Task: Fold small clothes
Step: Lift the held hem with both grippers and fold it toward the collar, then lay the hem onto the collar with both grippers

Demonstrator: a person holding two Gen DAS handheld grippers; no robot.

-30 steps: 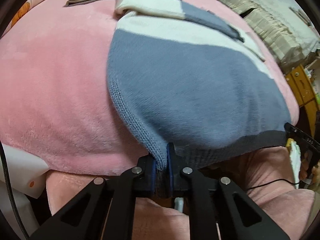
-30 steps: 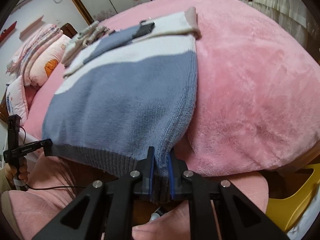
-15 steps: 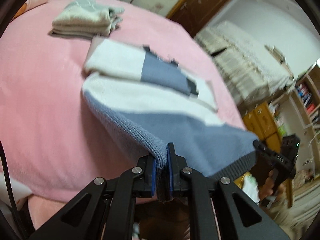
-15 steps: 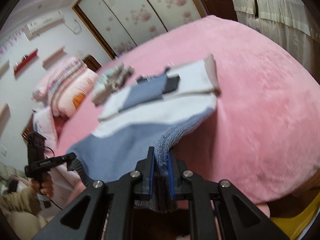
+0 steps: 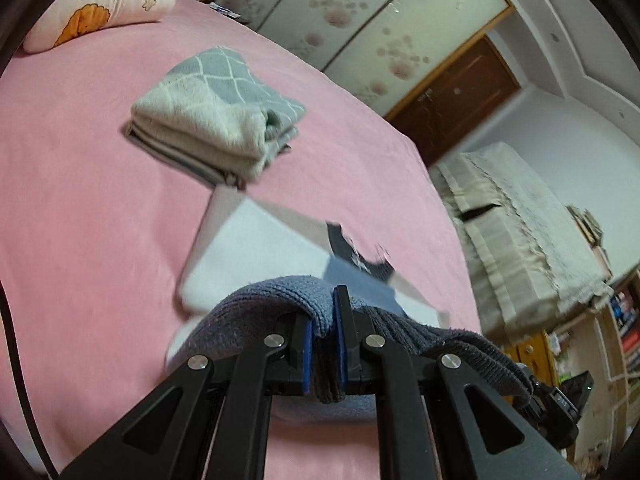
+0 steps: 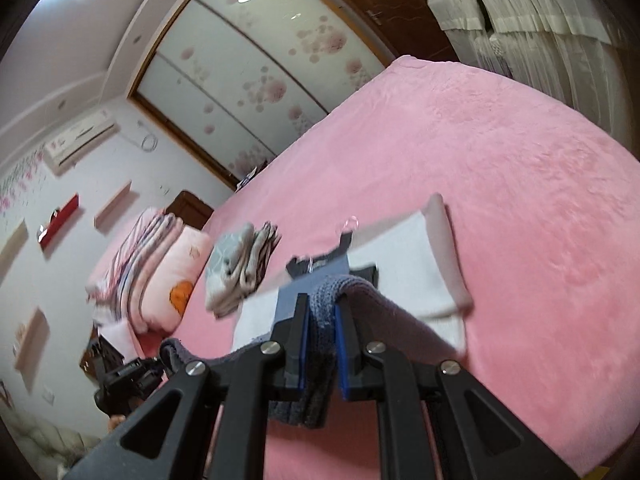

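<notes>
A grey-blue and white knit sweater [image 5: 256, 248] lies on the pink bed [image 5: 80, 200], its hem lifted off the blanket. My left gripper [image 5: 323, 312] is shut on the left corner of the ribbed grey hem [image 5: 272, 292]. My right gripper [image 6: 322, 312] is shut on the other hem corner [image 6: 332, 284]. The hem stretches between the two grippers and hangs above the sweater's white upper part [image 6: 396, 256] with its folded sleeves. The other gripper shows at the lower right edge of the left wrist view [image 5: 560, 404] and at the lower left of the right wrist view [image 6: 128, 380].
A stack of folded clothes [image 5: 216, 128] sits farther up the bed, also seen as folded clothes [image 6: 240, 268]. Pillows and folded quilts [image 6: 148, 268] lie at the head. A wardrobe with flowered doors [image 6: 256, 64], a dark door [image 5: 452, 96] and curtains [image 6: 540, 28] stand beyond.
Both grippers have risen and moved forward over the bed, carrying the hem up and over the sweater's body. The views tilted up, and the folded stack and the room came into sight.
</notes>
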